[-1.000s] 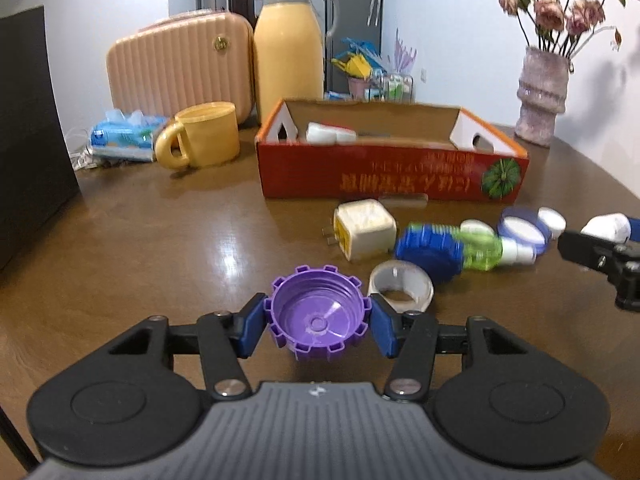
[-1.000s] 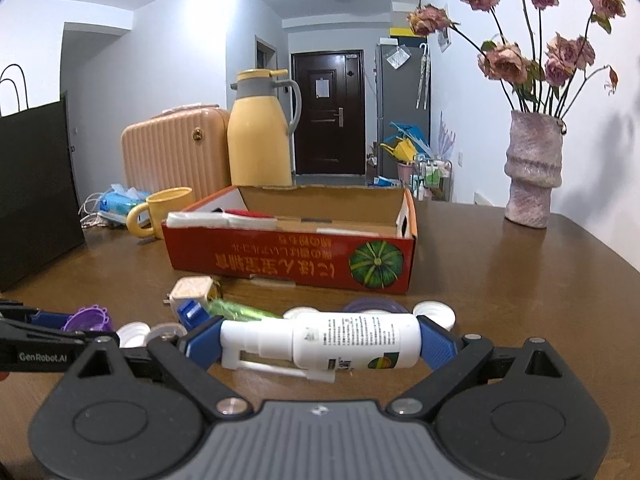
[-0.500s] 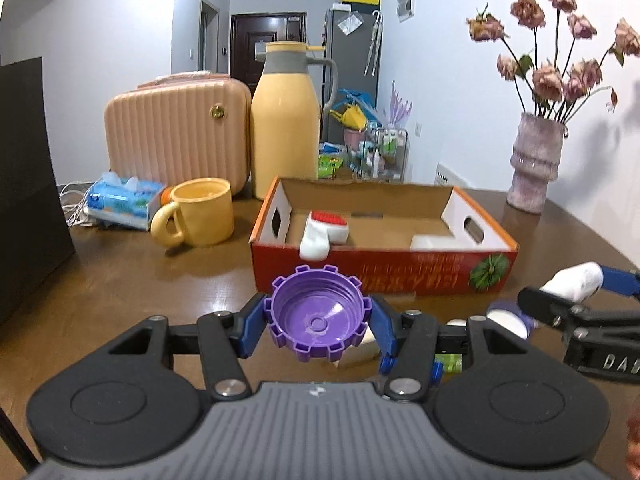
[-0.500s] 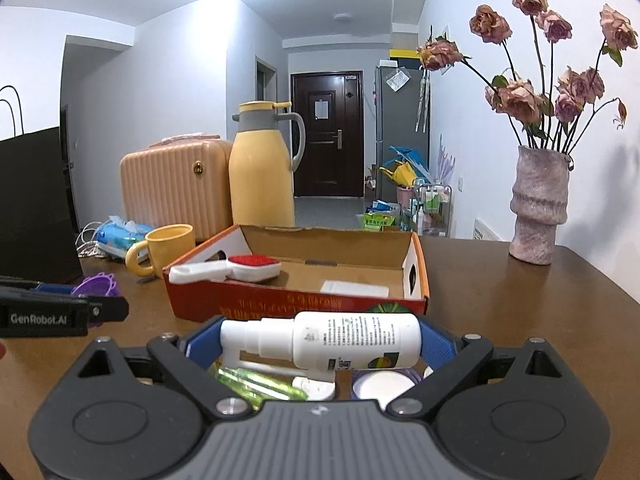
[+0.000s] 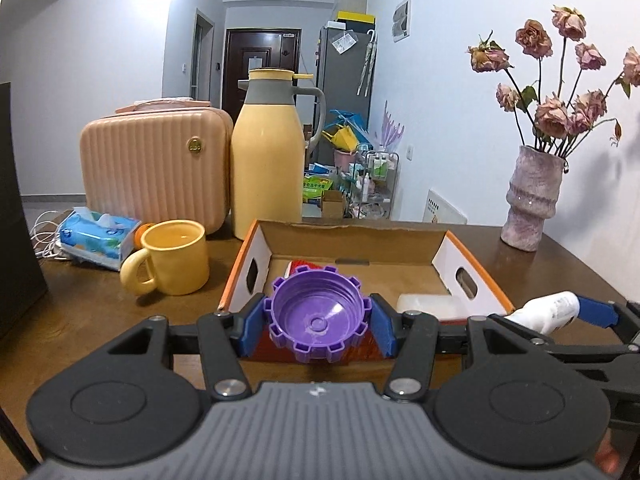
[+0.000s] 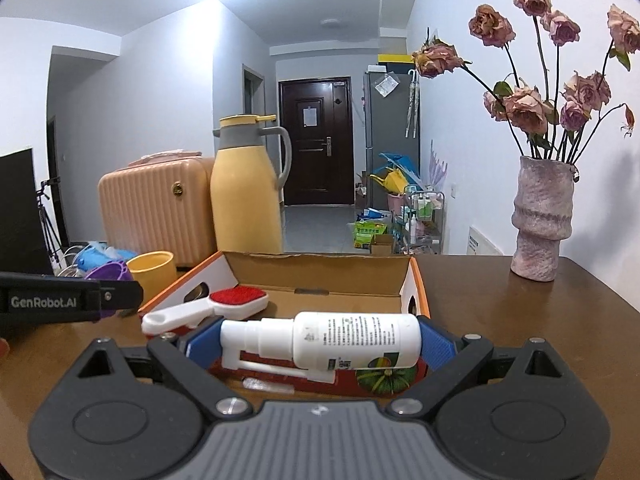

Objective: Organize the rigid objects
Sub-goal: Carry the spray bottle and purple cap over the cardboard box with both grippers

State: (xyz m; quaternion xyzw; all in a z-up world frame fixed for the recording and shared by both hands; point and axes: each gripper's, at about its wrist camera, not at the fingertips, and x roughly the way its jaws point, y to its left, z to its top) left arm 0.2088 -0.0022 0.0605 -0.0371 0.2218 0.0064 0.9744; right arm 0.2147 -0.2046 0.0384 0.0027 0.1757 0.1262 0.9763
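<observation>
Left wrist view: your left gripper (image 5: 318,320) clamps the purple cap (image 5: 318,314) by its notched rim, held just short of the cardboard box (image 5: 476,276) at 12 o'clock. Those ridges give the pads little flat to bite — a tilt could roll the cap out onto the counter (image 5: 100,312).

Right wrist view: your right gripper (image 6: 318,344) pinches the white spray bottle (image 6: 320,342) end to end, crosswise over the box's near wall. Squeeze unevenly and it may pivot free — or land on the red brush (image 6: 224,304) inside at 10 o'clock.
</observation>
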